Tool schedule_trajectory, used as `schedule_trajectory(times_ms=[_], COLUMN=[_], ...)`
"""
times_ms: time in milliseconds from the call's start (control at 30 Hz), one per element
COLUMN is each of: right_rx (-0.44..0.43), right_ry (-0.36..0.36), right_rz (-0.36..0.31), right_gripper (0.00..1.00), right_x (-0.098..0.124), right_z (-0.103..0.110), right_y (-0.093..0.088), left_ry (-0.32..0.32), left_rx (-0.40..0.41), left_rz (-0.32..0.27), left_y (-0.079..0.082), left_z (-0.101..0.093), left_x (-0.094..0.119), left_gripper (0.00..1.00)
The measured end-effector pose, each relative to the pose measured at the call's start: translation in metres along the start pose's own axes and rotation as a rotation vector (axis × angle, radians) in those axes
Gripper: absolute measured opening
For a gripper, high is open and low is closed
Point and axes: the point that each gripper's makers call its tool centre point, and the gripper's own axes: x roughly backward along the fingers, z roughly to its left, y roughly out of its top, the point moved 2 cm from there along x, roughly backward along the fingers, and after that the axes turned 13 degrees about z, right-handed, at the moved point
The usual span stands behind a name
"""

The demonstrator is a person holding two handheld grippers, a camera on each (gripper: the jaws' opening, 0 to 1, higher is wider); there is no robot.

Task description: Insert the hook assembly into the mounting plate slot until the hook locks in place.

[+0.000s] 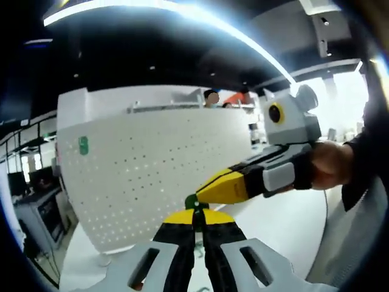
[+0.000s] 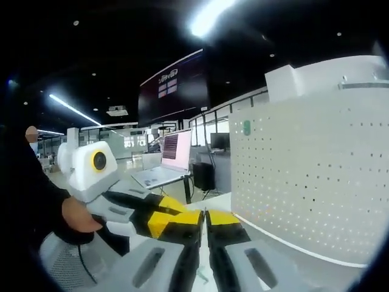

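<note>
A white perforated mounting panel (image 1: 146,170) stands upright ahead of me, with a small green piece (image 1: 83,145) fixed near its upper left. In the left gripper view my left gripper (image 1: 197,213) is shut on a small green part (image 1: 192,200) that pokes out between its yellow tips. My right gripper (image 1: 203,193), held by a hand (image 1: 328,164), comes in from the right and its yellow tip touches that green part. In the right gripper view my right gripper (image 2: 204,214) is shut, tip to tip with the left gripper (image 2: 173,220). The panel (image 2: 310,176) and its green piece (image 2: 247,127) are on the right.
The panel stands on a white table (image 1: 285,219). A laptop (image 2: 173,152) sits open on a desk behind, beside the hand (image 2: 79,216) holding the left gripper. Desks and equipment (image 1: 36,213) lie to the left. People stand behind the panel (image 1: 225,97).
</note>
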Motion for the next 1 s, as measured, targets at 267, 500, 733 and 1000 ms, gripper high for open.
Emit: schedule_trajectory(times_ms=[267, 500, 733, 1000], right_rx=[0.009, 0.019, 0.019, 0.027], right_ry=[0.007, -0.005, -0.042, -0.074], right_rz=[-0.004, -0.019, -0.021, -0.030], right_gripper=[0.00, 0.04, 0.08, 0.13], right_x=[0.001, 0.004, 0.008, 0.015], right_z=[0.002, 0.000, -0.009, -0.016], right_y=[0.001, 0.005, 0.005, 0.008], left_ry=[-0.002, 0.002, 0.014, 0.034], left_rx=[0.001, -0.002, 0.007, 0.038], left_rz=[-0.002, -0.008, -0.006, -0.013], left_y=[0.000, 0.001, 0.000, -0.001], left_z=[-0.001, 0.000, 0.003, 0.010], left_x=[0.000, 0.000, 0.000, 0.003], left_gripper=[0.03, 0.03, 0.03, 0.03])
